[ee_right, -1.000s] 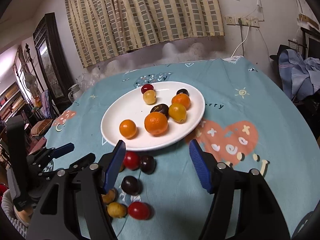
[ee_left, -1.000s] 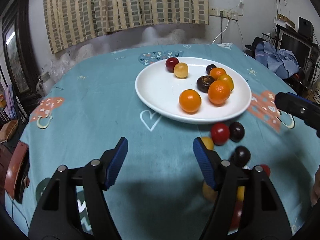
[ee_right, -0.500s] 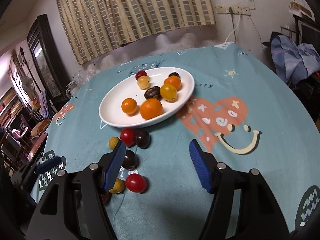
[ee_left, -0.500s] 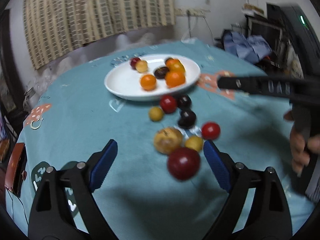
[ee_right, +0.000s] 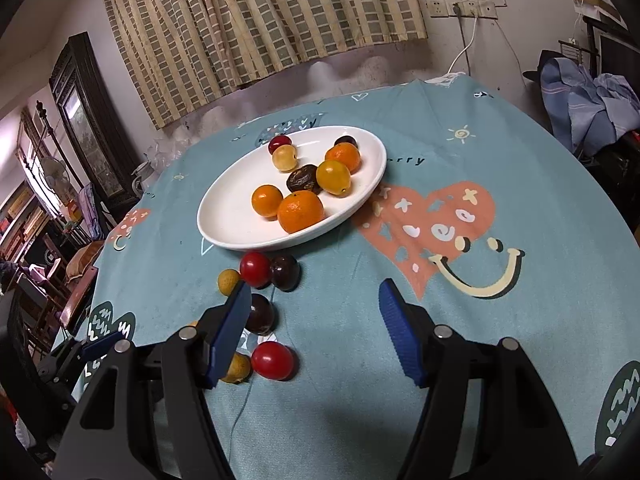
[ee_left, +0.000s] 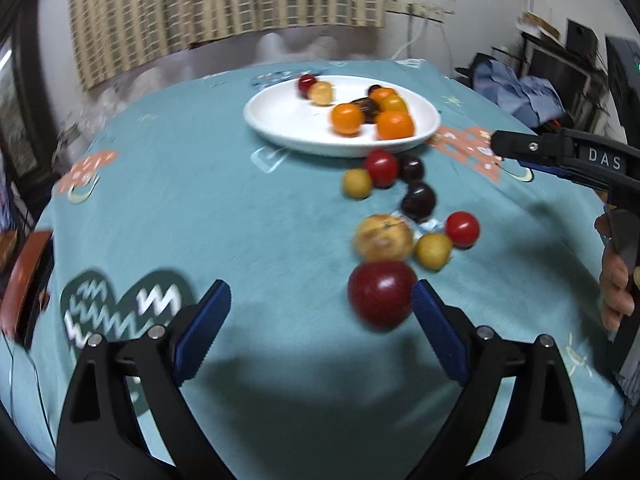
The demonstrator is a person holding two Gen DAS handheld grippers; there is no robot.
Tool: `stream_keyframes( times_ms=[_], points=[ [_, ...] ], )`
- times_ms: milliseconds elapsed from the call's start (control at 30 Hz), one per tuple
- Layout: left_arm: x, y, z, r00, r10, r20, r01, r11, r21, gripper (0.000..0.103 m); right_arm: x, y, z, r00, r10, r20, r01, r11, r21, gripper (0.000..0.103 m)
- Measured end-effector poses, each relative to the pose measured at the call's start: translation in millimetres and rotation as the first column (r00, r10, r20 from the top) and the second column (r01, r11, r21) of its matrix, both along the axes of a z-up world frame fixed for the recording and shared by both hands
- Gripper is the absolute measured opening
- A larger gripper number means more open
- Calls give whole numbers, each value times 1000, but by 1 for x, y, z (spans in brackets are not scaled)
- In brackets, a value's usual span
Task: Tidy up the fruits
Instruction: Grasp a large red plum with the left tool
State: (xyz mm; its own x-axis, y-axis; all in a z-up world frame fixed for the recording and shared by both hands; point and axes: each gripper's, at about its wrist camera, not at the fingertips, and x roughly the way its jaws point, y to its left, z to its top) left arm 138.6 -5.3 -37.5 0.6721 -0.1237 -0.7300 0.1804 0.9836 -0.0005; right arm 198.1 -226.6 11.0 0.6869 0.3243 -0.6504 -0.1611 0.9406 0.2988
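Observation:
A white plate (ee_left: pixel 280 136) holds several oranges and small fruits. Loose fruits lie on the cloth in front of it: a big dark red fruit (ee_left: pixel 380 294), a yellow-brown one (ee_left: pixel 384 238), red tomatoes (ee_left: pixel 462 229) and dark plums (ee_left: pixel 418 201). My left gripper (ee_left: pixel 320 320) hangs over the cloth with its jaws opening. The red fruit sits just ahead of its right fingertip (ee_left: pixel 424 300), unpressed. My right gripper (ee_right: pixel 316 320) is open with bare cloth between its pads. A dark plum (ee_right: pixel 261 314) and a red tomato (ee_right: pixel 273 360) lie by its left finger.
The round table wears a teal patterned cloth (ee_right: pixel 440 220). A person's hand (ee_left: pixel 616 280) holds the right gripper's handle at the right edge. Dark furniture and a chair stand to the left, a clothes pile to the right, and a curtain behind.
My left gripper has drawn back from the plate, bringing the loose fruits into its view, and its jaws stand wider. The right gripper has hardly moved.

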Motion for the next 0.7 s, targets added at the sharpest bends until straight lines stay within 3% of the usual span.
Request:
stream_keyframes(
  times_ms=[100, 267, 300, 433, 700],
  points=[
    [-5, 7, 2, 1000, -1, 1, 1, 999, -43, 93, -1, 4, 0, 1000, 14, -1, -14, 1000, -12, 66],
    [-7, -7, 3, 999, -49, 20, 49, 999, -4, 91, -1, 7, -1, 1000, 20, 0, -20, 1000, -24, 66],
    [-4, -4, 2, 999, -38, 8, 38, 999, -23, 89, -1, 7, -1, 1000, 21, 0, -21, 1000, -23, 66],
    [9, 13, -8, 997, -5, -75, -3, 994, -112, 62, -1, 11, -3, 1000, 30, -1, -30, 999, -34, 66],
    [13, 5, -14, 993, -38, -109, 26, 994, -108, 57, -4, 23, -8, 997, 81, -16, -82, 995, -61, 66]
  ],
)
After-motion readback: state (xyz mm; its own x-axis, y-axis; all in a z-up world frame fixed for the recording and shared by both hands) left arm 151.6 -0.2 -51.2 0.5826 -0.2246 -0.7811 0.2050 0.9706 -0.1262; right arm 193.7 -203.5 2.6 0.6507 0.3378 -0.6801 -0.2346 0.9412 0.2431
